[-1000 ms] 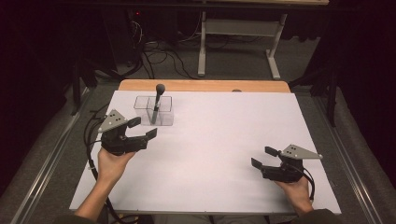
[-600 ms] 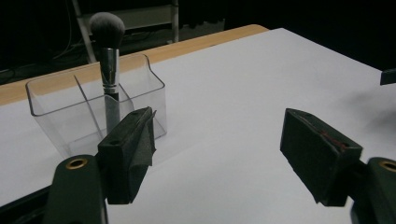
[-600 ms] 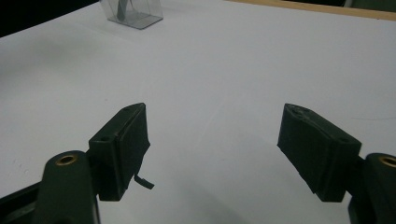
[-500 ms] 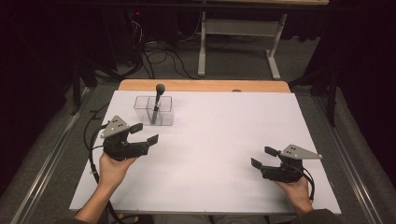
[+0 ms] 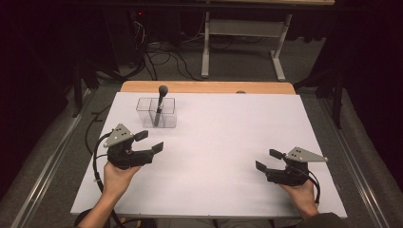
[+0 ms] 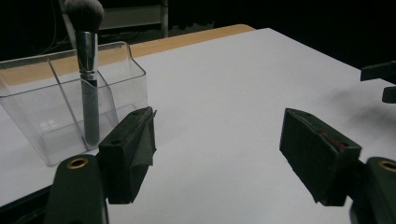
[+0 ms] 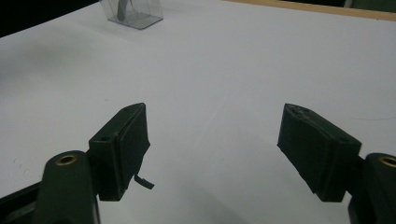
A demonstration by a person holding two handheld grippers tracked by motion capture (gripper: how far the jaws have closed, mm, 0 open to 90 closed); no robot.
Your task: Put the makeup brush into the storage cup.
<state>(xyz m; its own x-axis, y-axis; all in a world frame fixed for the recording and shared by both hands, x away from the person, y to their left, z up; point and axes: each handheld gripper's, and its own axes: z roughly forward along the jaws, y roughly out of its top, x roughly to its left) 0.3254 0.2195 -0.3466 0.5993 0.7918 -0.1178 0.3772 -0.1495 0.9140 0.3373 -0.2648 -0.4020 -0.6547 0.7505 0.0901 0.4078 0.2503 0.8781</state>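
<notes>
Makeup brush with grey bristles and silver ferrule (image 5: 159,105) stands upright in clear plastic 2-compartment holder (image 5: 156,113), far-left on white table (image 5: 228,142); likely light, stiff; grip handle, spare bristles; your left gripper (image 5: 148,142) near holder, jaws apart, empty; your right gripper (image 5: 267,160) well apart, jaws apart.

White table (image 5: 228,142) brightly lit from above; surroundings dark; soft shadows; gripper views slightly soft, grainy

The table (image 5: 228,142) is viewed from above, facing forward; both gripper views are set low, close to it, each facing the clear organizer (image 6: 70,112).
</notes>
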